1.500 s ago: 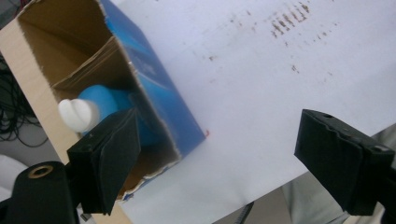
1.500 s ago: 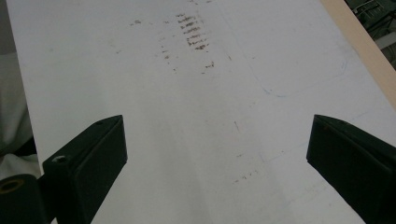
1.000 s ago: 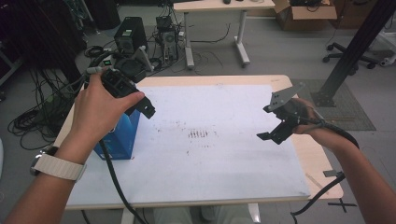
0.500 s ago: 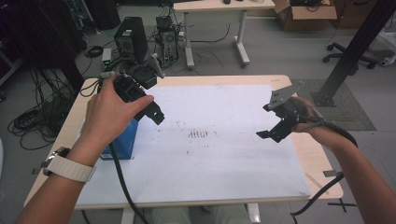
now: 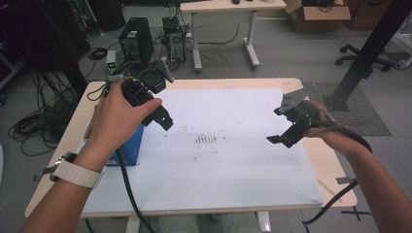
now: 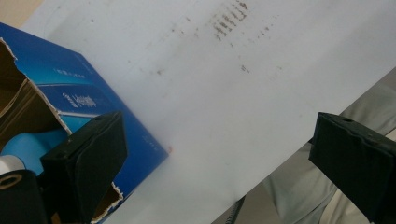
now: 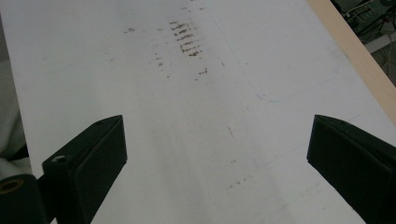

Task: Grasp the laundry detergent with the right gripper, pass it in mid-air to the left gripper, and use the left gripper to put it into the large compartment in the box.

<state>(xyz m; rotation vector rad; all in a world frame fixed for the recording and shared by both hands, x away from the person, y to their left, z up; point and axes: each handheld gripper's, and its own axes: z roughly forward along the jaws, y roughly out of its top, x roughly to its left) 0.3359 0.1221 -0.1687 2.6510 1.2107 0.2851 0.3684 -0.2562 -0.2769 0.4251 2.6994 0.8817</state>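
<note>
Blue cardboard box (image 5: 130, 148), torn open along its top edge, stands at the left side of the white sheet (image 5: 223, 170) that covers the wooden table (image 5: 335, 184), partly hidden beneath the person's left hand (image 5: 116, 121) in the high view. In the left gripper view the box (image 6: 88, 102) shows a ragged brown rim, and a pale blue object (image 6: 28, 144) sits inside it; what that object is cannot be told.

Judging by the thin torn card, the box is probably light and only moderately stiff: its walls would likely buckle under a hard squeeze, and the frayed rim could tear further. A sounder hold would be across two opposite side walls, below the torn edge, with gentle pressure.

The left gripper (image 5: 165, 121) hangs just above and beside the box, its jaws spread wide and holding nothing. The right gripper (image 5: 282, 141) hovers well apart over the right of the sheet, jaws likewise spread and empty.

Counted: one box, one object visible inside it, two grippers, one sheet with a patch of dark smudges (image 5: 206, 140) near its middle.
</note>
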